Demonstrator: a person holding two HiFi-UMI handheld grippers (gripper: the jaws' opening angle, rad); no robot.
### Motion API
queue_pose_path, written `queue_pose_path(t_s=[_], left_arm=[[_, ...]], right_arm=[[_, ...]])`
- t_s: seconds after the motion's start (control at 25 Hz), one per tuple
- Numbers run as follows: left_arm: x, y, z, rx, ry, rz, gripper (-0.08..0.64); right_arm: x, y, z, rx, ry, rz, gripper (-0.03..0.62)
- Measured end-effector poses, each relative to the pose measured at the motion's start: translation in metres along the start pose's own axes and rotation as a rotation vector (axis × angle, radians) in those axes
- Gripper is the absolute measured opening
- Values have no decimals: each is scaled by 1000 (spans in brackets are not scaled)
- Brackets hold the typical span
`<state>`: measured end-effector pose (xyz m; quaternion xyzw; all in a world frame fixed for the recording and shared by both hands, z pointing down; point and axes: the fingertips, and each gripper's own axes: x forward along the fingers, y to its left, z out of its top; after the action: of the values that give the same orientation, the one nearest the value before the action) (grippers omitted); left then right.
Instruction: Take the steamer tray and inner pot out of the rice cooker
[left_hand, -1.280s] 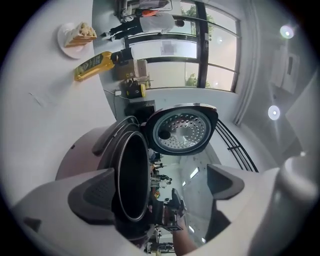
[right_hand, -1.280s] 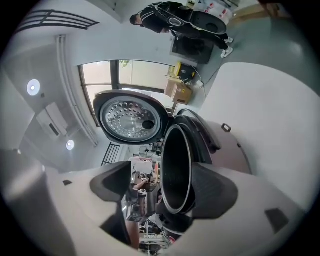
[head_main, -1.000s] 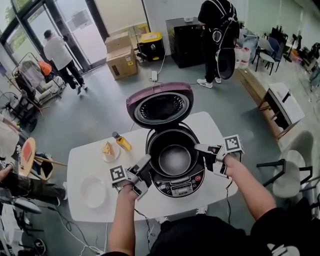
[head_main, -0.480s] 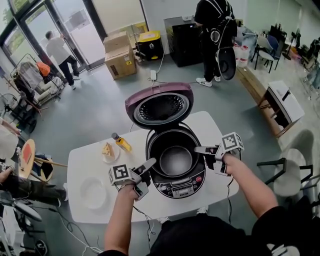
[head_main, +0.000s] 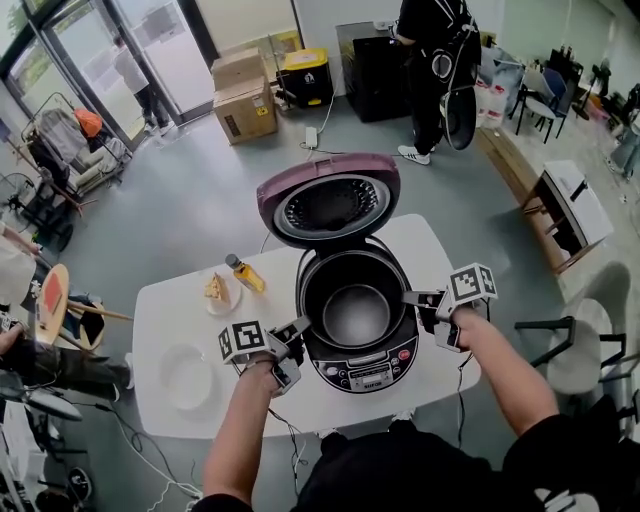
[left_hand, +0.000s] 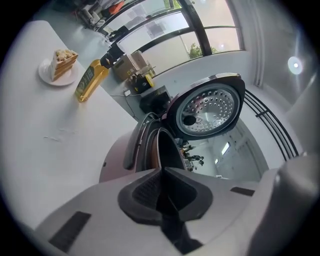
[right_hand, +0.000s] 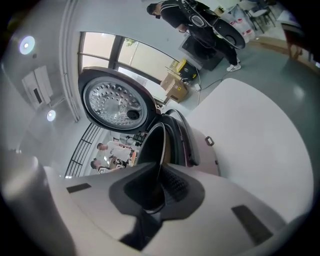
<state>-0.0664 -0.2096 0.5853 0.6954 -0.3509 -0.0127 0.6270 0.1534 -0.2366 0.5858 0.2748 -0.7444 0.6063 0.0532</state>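
Observation:
The rice cooker (head_main: 366, 371) stands on the white table (head_main: 432, 243) with its pink lid (head_main: 328, 205) tipped up at the back. The dark inner pot (head_main: 355, 312) sits inside it. My left gripper (head_main: 300, 328) is at the pot's left edge and my right gripper (head_main: 408, 297) at its right edge. In the left gripper view the left gripper (left_hand: 161, 172) is shut on the thin pot rim (left_hand: 167, 147). The right gripper (right_hand: 159, 169) pinches the rim (right_hand: 157, 142) the same way. I see no steamer tray.
Left of the cooker lie a slice of cake on a small plate (head_main: 217, 292), a yellow bottle (head_main: 243, 277) and an empty white plate (head_main: 188, 378). A chair (head_main: 590, 335) stands to the right of the table. A person in black (head_main: 435, 55) stands far behind.
Both grippers stood open beside the cooker; they have dropped onto the pot's edge and closed on the rim, left side and right side.

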Motion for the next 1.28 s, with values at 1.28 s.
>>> queue_pose_path(t_s=[1.28], left_arm=[[-189,-92,33,192,-348,-191,17]], right_arm=[[3,248,-29,-350,-217,279,29]])
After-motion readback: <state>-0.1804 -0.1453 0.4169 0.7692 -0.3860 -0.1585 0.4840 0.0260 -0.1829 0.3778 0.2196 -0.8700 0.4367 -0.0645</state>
